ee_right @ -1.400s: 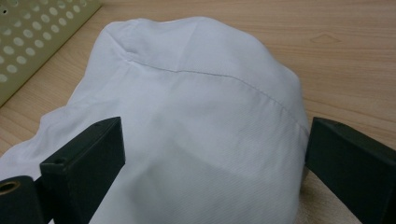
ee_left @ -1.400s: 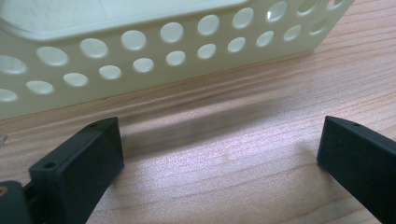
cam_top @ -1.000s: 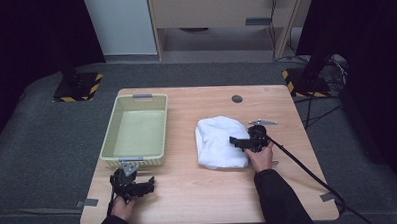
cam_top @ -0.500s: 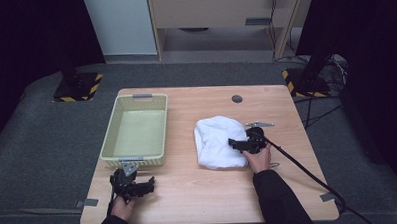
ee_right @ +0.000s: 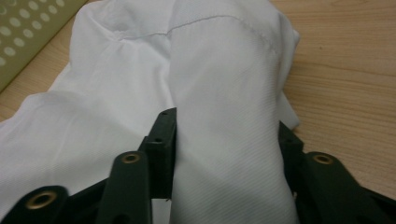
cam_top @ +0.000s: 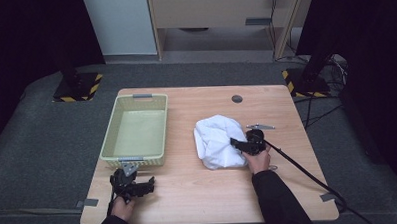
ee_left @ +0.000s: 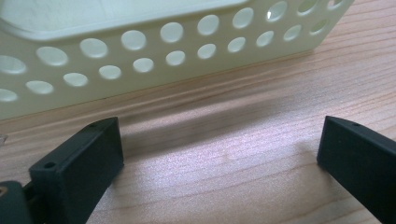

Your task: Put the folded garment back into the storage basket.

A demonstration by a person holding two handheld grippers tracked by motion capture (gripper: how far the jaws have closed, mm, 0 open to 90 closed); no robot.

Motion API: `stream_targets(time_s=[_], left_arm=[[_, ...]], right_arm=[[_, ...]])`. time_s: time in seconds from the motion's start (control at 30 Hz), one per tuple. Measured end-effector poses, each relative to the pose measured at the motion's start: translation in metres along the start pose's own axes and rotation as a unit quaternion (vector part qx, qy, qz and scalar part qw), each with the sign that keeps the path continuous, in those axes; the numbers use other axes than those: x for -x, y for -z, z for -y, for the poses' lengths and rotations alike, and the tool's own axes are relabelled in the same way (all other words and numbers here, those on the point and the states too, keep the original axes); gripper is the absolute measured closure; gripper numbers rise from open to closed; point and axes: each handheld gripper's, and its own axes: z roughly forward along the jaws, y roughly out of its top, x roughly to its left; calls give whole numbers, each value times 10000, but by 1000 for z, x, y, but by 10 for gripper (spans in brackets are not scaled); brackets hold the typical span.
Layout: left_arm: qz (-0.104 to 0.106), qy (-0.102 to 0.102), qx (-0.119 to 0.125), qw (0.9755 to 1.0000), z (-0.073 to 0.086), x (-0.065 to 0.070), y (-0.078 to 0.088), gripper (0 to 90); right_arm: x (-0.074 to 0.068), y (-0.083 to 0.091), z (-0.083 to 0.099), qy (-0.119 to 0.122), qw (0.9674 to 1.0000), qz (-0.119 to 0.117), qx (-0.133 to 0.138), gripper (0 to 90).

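Right gripper (ee_right: 224, 140) just closed, pinching a fold of the white cloth (cam_top: 216, 141) heaped mid-table beside the basket (cam_top: 136, 156), left gripper (ee_left: 219, 154) open, idle: may slip free if lifted fast.

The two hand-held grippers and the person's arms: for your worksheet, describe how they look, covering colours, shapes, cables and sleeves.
Both the left gripper and the right gripper are black, with blocky, flat-faced jaws. The right gripper's links carry brass-coloured rivets. A grey three-cornered plate tops the left gripper. A thick black cable trails from the right gripper across the table. The person wears dark long sleeves.
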Motion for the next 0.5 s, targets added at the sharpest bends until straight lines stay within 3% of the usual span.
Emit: stream_targets(time_s=[0.17, 0.4, 0.5], left_arm=[[2, -1, -2, 10000, 0, 0, 0, 0], [3, -2, -2, 10000, 0, 0, 0, 0], [4, -2, -3, 10000, 0, 0, 0, 0]], right_arm=[[-2, 4, -1, -100, 9999, 85, 11, 703], [-6, 14, -8, -194, 9998, -18, 106, 717], [-11, 23, -15, -103, 9997, -47, 231, 721]])
